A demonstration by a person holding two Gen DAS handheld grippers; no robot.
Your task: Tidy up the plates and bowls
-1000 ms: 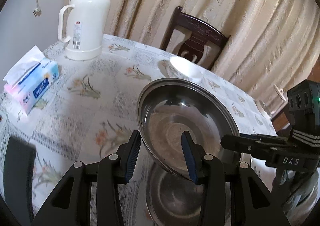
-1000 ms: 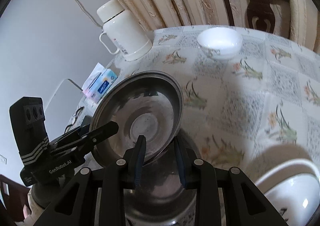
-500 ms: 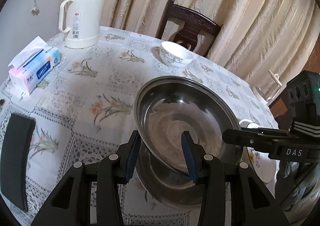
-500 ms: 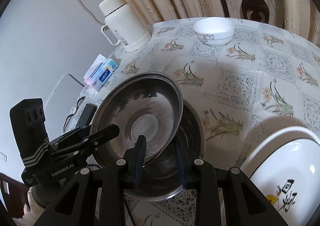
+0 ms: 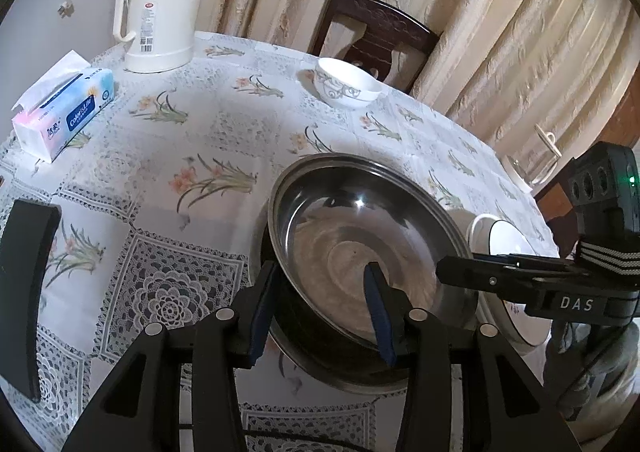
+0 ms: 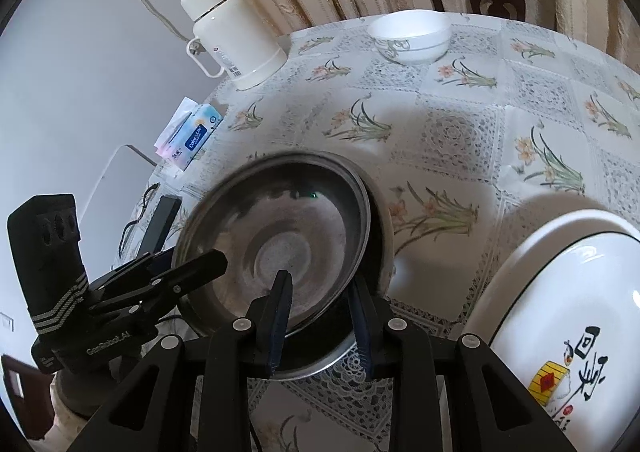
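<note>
Steel gleams between my two tools: the shiny round stainless-steel bowl (image 5: 360,252) is tilted over a second steel bowl (image 5: 352,376) lying on the counter (image 5: 168,156) with its lace-and-flower cloth. My left hand-held gripper (image 5: 320,312) is clenched on its near rim, one blue pad inside and one outside, and my right hand-held gripper (image 6: 320,316) grips the rim from the other side the same way. A white patterned ceramic bowl (image 5: 346,83) sits at the far edge, and a large white oval plate (image 6: 568,316) with painted characters lies right of the steel bowls.
</note>
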